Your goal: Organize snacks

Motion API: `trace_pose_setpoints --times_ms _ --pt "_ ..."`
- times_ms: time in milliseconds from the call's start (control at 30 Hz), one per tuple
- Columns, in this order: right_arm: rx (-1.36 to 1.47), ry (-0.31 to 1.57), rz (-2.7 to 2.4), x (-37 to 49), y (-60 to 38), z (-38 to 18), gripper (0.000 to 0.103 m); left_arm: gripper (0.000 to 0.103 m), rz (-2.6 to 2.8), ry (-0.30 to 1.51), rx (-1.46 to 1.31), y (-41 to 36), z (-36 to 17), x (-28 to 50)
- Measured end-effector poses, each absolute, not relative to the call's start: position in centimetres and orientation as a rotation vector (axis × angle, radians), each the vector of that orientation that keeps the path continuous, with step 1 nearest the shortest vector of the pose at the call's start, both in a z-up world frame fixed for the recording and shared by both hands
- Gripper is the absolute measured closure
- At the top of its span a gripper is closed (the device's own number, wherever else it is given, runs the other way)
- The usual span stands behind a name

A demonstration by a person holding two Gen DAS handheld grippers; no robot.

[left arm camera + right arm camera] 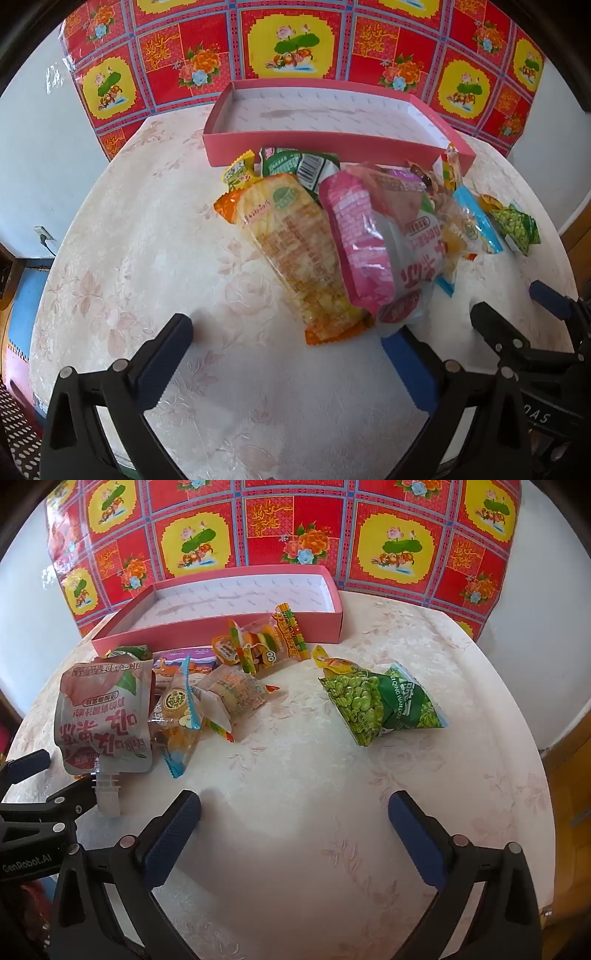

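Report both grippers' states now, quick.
Left gripper: open, holding nothing; the orange snack packet lies on the table just ahead of its fingers.
Right gripper: open, holding nothing, bare table between its fingers.

Floral counter stood against a red-and-yellow patterned wall covering; wall socket at far left.

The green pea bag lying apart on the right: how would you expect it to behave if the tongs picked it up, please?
The green pea bag looks puffed, so probably light and yielding. Its glossy film may slip or crinkle. It lies flat, so it is unlikely to roll.
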State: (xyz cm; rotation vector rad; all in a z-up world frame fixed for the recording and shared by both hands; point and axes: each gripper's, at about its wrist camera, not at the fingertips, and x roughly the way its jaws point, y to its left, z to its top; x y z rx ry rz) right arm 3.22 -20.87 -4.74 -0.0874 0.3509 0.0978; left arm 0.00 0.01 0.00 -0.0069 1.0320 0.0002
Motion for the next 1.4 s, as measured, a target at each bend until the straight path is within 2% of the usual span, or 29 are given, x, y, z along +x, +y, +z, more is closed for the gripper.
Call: trace_pose_setpoints --times_ms 1400 --pt "-0.086 0.350 0.099 3.14 -20.85 -4.70 0.000 0.000 -0.001 1.027 0.001 0.02 0.28 0.02"
